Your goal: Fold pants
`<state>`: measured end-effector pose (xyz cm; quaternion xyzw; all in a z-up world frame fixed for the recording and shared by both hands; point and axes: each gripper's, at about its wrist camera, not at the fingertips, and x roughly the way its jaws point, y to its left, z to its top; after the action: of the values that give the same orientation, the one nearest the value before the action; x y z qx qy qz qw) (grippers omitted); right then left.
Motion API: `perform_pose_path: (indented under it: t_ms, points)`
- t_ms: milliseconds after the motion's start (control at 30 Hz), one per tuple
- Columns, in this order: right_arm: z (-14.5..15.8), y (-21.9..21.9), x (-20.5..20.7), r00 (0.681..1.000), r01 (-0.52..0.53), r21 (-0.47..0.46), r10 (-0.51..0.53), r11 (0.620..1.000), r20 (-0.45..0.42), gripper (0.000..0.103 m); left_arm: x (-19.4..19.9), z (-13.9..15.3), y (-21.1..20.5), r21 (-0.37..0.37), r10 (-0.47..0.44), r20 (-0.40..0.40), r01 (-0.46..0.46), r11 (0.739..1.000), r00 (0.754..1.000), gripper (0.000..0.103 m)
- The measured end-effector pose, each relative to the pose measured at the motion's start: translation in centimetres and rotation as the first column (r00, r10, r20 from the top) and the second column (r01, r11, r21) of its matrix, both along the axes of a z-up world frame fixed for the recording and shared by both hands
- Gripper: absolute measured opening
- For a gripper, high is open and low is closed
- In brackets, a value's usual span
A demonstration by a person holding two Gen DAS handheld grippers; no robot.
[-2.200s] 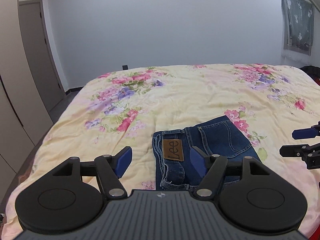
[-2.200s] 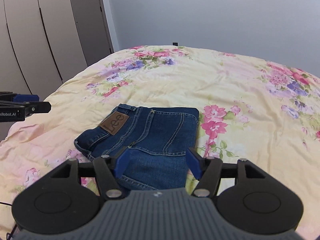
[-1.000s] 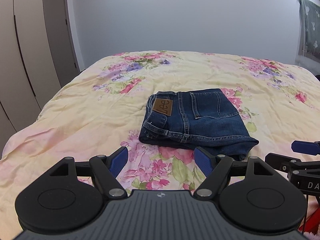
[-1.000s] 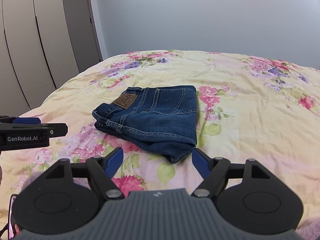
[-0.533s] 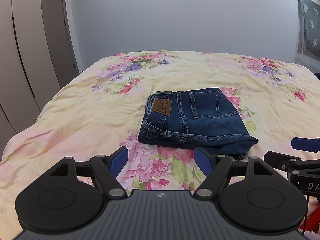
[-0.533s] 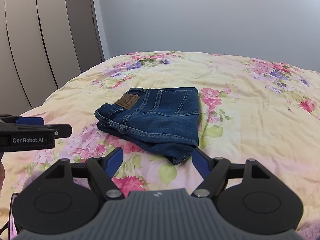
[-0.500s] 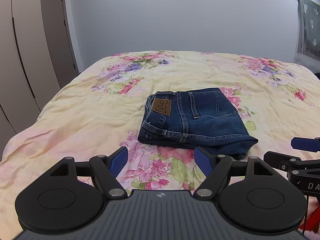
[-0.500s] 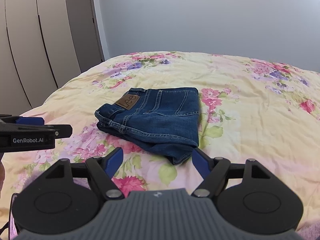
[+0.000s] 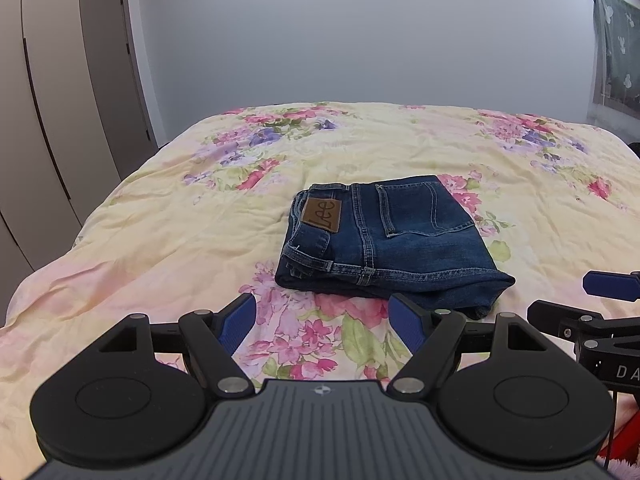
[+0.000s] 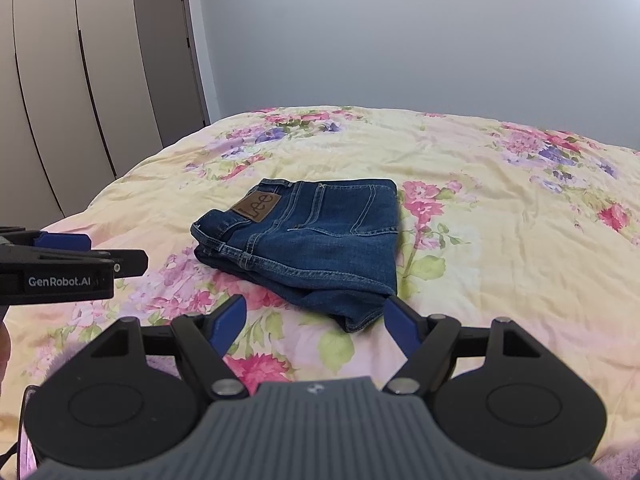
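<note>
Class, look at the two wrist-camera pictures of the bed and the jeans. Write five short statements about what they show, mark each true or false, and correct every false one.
1. The jeans lie folded in a compact stack on the floral bedspread. True.
2. The left gripper is clamped on the waistband. False: it is open, short of the jeans and touching nothing.
3. A brown Lee patch faces up. True.
4. The right gripper holds a trouser leg. False: it is open and empty.
5. The jeans hang off the bed's edge. False: they rest wholly on the bedspread.
</note>
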<state>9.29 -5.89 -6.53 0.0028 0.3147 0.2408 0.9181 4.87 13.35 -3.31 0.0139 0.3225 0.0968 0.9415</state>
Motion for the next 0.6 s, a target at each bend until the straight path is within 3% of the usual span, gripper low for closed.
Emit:
perform_pose_path:
  t_ms: [600]
  points:
    - [-0.06, -0.34, -0.02, 1.0, 0.006, -0.002, -0.006, 1.0, -0.004, 0.072, -0.11, 0.02, -0.57, 0.003, -0.011, 0.003, 0.011, 1.0, 1.0, 0.088]
